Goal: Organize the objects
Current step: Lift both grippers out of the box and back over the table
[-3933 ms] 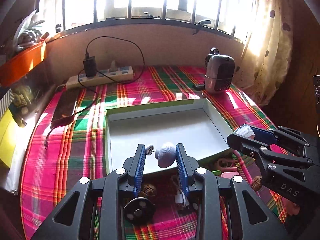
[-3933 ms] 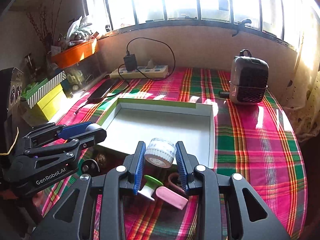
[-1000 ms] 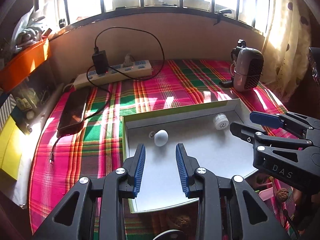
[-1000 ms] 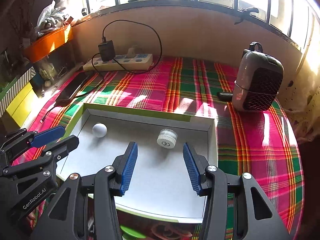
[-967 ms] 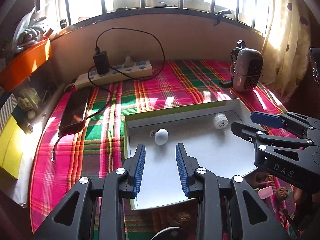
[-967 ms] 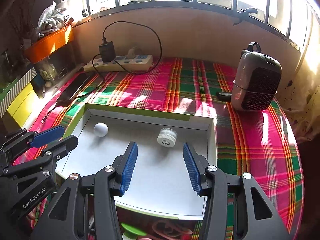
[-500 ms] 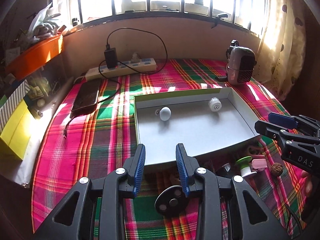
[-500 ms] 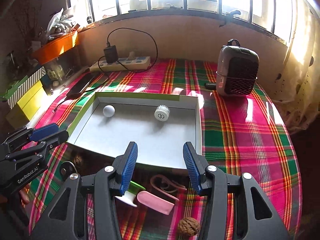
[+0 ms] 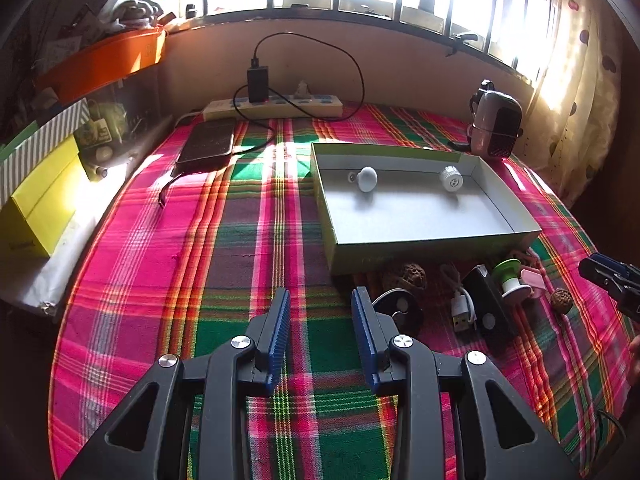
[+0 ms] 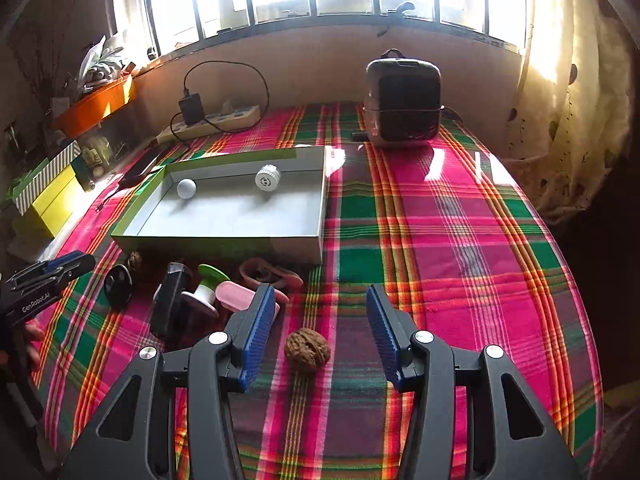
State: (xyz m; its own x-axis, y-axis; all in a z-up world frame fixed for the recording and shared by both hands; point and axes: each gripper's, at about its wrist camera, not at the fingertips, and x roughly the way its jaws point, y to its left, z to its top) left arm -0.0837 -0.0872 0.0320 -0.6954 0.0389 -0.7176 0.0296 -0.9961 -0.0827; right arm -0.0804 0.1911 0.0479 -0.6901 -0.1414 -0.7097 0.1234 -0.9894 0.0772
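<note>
So the shallow box (image 10: pixel 224 236) with green sides and a pale grey inside sits flat on the plaid counter (image 10: pixel 440 240), its long side running left to right across both views. Two things are in it, both up near the far wall: a white ball-shaped knob (image 10: pixel 186 188) toward the left, lying on its side with a little round foot poking off to the left in the left wrist view, and a white tape roll (image 10: pixel 267 177) further right, tipped up on edge so its flat round face looks back at the cameras. The rest of the box floor is bare. Everything else is loose on the cloth right in front of the box's near wall: a black disc (image 10: pixel 118 284), a black block (image 10: pixel 171 300), a green-and-white spool (image 10: pixel 206 286) lying over with its green end toward the box, a pink eraser (image 10: pixel 234 294), a pink loop (image 10: pixel 268 274), a white cable plug (image 9: pixel 462 312) and a walnut (image 9: pixel 408 276) tucked against the wall. The left gripper (image 9: pixel 320 332) hangs released over bare cloth, nothing in it. The right gripper (image 10: pixel 316 326) is spread wide too, with a second walnut (image 10: pixel 307 350) lying between its fingers, not pinched.
</note>
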